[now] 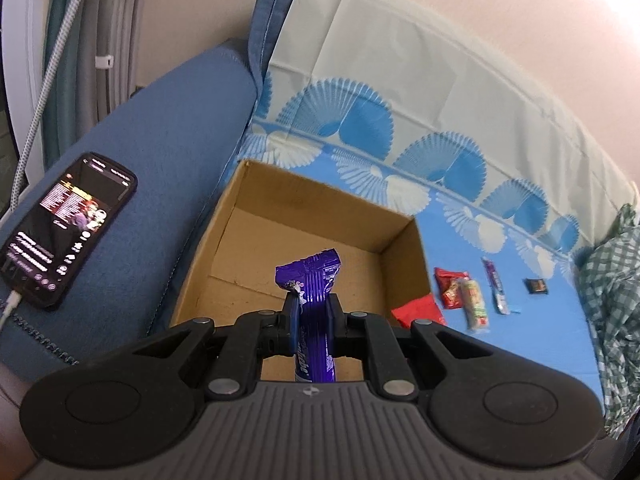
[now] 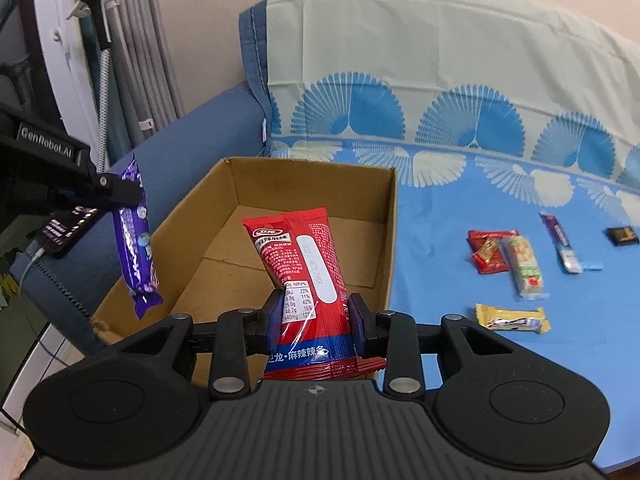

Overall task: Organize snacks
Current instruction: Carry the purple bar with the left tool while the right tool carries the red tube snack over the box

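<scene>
Right up front, the left gripper [image 1: 312, 312] is clamped on a purple bar [image 1: 314, 312], which stands upright between the jaws, its crimped top poking out over the box [image 1: 404, 264]. Same deal on the other side: the right gripper [image 2: 316, 316] is squeezing a red pack [image 2: 304, 280], label side up, leaning out over the box's near edge. From the right wrist view you can see the purple bar hanging off the left gripper at the box's left wall. Box looks bare inside, just cardboard floor. Past it to the right, on the blue sheet [image 2: 440, 280], there's a yellow snack [image 2: 514, 319] nearest, then a green-white bar [image 2: 524, 266] touching a small red packet [image 2: 488, 254], a purple stick [image 2: 558, 240] and a dark square [image 2: 622, 235] farther right. A phone [image 1: 66, 230] lies on the sofa arm [image 1: 160, 184] to the left, screen lit.
</scene>
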The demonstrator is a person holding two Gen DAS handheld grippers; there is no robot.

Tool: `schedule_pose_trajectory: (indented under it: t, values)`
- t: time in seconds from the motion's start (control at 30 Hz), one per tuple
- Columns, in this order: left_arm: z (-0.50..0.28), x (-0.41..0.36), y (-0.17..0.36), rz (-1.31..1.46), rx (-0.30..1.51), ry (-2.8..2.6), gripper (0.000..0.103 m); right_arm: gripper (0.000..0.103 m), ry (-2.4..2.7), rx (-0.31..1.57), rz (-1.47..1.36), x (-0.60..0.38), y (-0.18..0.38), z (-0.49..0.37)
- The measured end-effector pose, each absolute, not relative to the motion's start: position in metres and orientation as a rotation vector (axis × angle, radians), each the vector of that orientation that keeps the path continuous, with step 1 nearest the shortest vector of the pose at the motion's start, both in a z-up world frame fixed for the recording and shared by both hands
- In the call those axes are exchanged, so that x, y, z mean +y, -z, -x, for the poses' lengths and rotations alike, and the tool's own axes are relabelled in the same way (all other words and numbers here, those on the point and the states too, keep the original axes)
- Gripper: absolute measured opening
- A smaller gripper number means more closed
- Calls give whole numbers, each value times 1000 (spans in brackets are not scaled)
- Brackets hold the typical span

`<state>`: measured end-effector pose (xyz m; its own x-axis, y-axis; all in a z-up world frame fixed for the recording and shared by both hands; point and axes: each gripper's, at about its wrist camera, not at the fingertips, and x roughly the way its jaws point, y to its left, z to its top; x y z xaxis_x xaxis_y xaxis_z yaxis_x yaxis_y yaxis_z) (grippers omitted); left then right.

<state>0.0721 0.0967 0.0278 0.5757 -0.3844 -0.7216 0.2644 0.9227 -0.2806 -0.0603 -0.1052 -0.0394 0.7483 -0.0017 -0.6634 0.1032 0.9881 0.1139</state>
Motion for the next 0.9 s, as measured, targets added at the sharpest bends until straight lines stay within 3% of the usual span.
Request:
schedule_pose_trajectory:
  t: [0.6, 0.7, 0.77, 0.83, 0.9]
  values:
    - [-143, 73, 49, 63, 998, 348, 14, 36, 65, 794, -176, -126, 87, -15]
    - [-150, 71, 54, 52, 1005, 345, 14, 40, 57, 794, -183, -126, 89, -22]
    - [-153, 68, 54, 44, 1006, 359, 28, 47, 55, 779, -188, -126, 84, -24]
    - [-153, 69, 50, 43, 996, 367, 88, 73, 67, 766, -180, -125, 78, -25]
    - [-146, 74, 42, 41, 948, 336, 101, 81, 82, 754, -161, -124, 71, -20]
